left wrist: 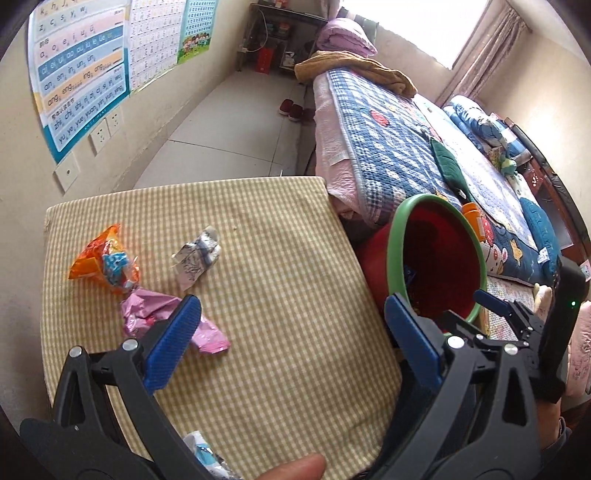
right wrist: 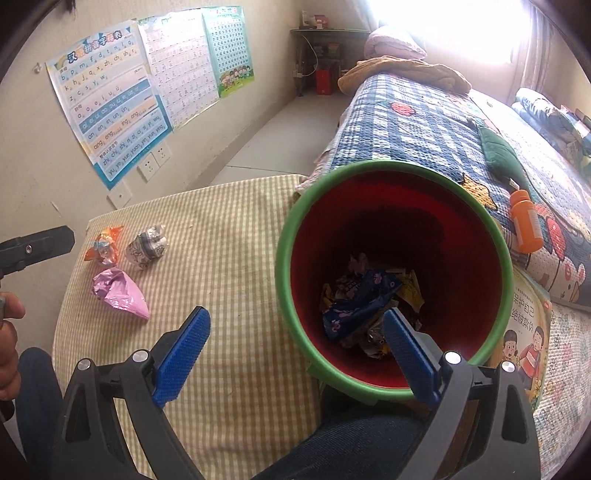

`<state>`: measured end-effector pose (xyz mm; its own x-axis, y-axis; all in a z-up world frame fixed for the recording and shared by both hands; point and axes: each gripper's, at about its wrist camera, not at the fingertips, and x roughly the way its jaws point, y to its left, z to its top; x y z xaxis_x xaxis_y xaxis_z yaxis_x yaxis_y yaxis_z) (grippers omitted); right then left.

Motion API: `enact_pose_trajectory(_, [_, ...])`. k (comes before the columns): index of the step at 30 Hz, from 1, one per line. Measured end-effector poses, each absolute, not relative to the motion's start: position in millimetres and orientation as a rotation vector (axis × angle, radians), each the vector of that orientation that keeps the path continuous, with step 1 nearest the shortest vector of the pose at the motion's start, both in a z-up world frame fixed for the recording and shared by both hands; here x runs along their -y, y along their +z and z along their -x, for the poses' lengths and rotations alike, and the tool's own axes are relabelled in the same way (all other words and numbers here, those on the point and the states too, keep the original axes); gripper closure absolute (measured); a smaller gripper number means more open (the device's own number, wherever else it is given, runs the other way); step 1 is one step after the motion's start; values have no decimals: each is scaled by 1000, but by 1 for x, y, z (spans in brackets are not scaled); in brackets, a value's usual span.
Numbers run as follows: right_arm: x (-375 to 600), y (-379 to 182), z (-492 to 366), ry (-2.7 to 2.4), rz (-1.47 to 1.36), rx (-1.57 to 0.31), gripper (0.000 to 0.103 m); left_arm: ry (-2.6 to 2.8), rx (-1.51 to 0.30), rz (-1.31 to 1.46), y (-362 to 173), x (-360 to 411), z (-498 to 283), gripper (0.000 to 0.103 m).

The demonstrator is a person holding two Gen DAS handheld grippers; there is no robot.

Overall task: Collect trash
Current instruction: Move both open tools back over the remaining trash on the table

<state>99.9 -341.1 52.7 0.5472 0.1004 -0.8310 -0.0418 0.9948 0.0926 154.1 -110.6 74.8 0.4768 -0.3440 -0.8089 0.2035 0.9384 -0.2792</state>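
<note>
Red bin holds crumpled wrappers; right claw and left claw both spread, empty.

Beige wall with posters, pale tiled floor, quilted bed under a bright window

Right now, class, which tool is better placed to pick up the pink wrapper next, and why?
Left. The left tool is open, one finger beside the pink wrapper. The right tool is open over the bin.

Daylight from blown-out window; soft shadows, sharp focus, fisheye bending edges, corners perhaps vignetted.
</note>
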Motion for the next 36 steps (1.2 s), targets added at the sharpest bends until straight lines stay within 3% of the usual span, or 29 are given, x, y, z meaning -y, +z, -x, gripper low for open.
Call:
enact_pose_trajectory(21, [199, 51, -123, 289, 19, -990, 8, -73, -1023, 315, 58, -50, -116, 6])
enact_pose_trajectory(36, [161, 35, -149, 328, 23, -1041, 7, -41, -1031, 385, 43, -82, -133, 6])
